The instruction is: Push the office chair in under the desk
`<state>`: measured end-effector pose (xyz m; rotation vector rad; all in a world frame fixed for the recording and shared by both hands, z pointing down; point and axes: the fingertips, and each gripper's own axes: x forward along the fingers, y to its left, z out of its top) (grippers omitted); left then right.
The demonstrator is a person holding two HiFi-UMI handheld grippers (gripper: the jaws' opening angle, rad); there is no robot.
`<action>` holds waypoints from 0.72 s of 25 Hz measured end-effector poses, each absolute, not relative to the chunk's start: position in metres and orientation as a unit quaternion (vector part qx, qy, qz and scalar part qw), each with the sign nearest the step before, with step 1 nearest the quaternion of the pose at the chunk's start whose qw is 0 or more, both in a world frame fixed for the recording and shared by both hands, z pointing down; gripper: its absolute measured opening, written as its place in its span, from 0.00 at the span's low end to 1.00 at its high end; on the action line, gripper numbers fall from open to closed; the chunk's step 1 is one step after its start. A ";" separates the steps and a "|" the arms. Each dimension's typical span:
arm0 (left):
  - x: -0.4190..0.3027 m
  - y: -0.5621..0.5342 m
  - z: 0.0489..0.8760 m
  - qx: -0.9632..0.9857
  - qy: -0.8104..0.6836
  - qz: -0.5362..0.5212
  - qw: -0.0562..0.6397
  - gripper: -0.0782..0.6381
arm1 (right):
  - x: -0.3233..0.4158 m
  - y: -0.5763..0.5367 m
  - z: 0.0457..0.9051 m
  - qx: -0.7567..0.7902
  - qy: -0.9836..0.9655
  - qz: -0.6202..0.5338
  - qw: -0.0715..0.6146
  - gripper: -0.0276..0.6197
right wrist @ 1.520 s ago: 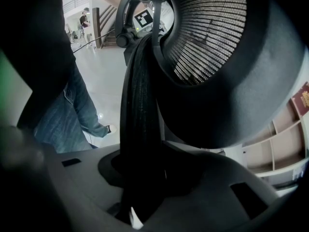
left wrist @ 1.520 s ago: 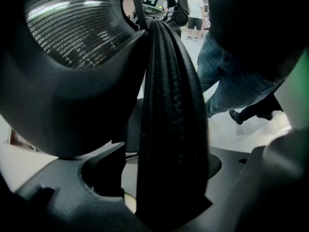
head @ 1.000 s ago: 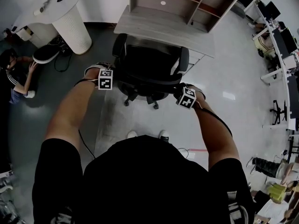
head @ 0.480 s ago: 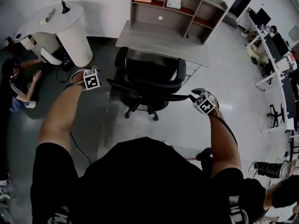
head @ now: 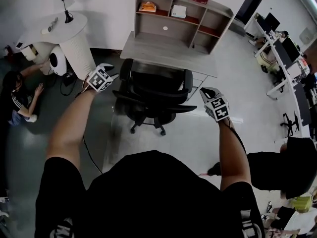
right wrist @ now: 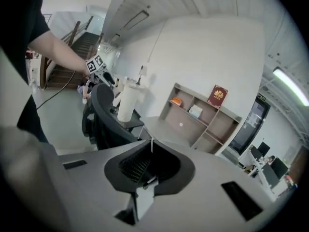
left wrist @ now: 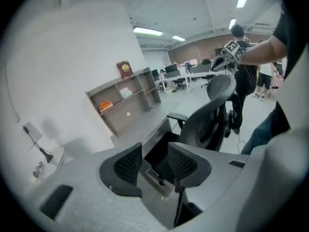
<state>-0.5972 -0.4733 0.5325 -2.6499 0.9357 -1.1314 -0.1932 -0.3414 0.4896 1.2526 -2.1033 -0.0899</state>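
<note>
Against the white wall, a grey desk [head: 168,51] with an open shelf unit [head: 184,15] on top. Drawn up to its front edge, the black office chair [head: 156,90], seat meeting that edge, backrest toward the person. Held up on either side of the chair and off it: left gripper [head: 106,71], jaws narrowed partway after just closing, nothing between them; right gripper [head: 208,94], jaws pressed together, empty.
</note>
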 end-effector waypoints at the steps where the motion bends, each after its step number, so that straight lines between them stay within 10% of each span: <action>1: -0.589 -0.472 0.524 -0.878 0.317 -0.354 0.055 0.34 | -0.198 -0.344 0.482 0.487 -0.811 -0.035 0.321 0.08; 18: -0.491 -0.437 0.406 -0.937 0.336 -0.082 0.047 0.15 | -0.186 -0.368 0.373 0.587 -0.806 -0.001 0.081 0.06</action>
